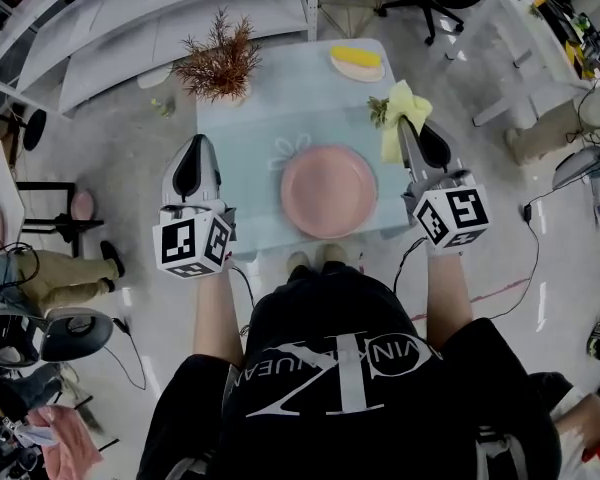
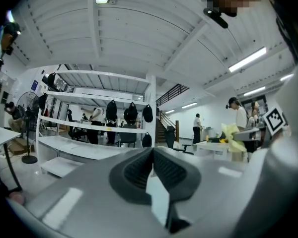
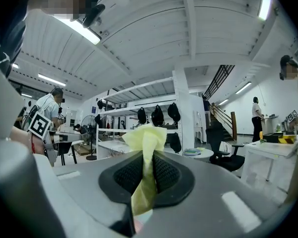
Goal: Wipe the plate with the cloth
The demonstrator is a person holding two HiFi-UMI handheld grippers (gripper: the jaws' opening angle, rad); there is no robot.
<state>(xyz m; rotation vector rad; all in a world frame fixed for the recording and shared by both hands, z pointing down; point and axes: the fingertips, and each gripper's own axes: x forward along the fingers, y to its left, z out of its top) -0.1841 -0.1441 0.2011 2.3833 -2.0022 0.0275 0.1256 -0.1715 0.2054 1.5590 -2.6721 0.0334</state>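
Right gripper (image 1: pixel 408 120) is clamped on the cloth (image 1: pixel 398 128). In the right gripper view its 2 jaws press together on the yellow fabric (image 3: pixel 144 138), which bunches up above the pads and hangs in a thin strip below them. In the head view the cloth is held up over the table's right edge, toward the far right corner. It is beyond and to the right of the plate (image 1: pixel 328 190) and clear of it.

The pink plate lies flat on the table (image 1: pixel 250 118), by the near edge and right of the middle, with nothing on it. The person's shoes (image 1: pixel 315 260) show just below that edge.

Left gripper (image 1: pixel 196 141) is held at the table's left edge, well apart from the plate. In the left gripper view its jaws (image 2: pixel 153 150) are closed against each other with nothing between them.

A dried plant (image 1: pixel 218 63) stands at the far left corner of the table. A small dish (image 1: pixel 357 61) holding something yellow sits at the far right corner, beyond the cloth.

Each gripper's marker cube sits at its near end, by the person's hands, and both grippers point away from the person.
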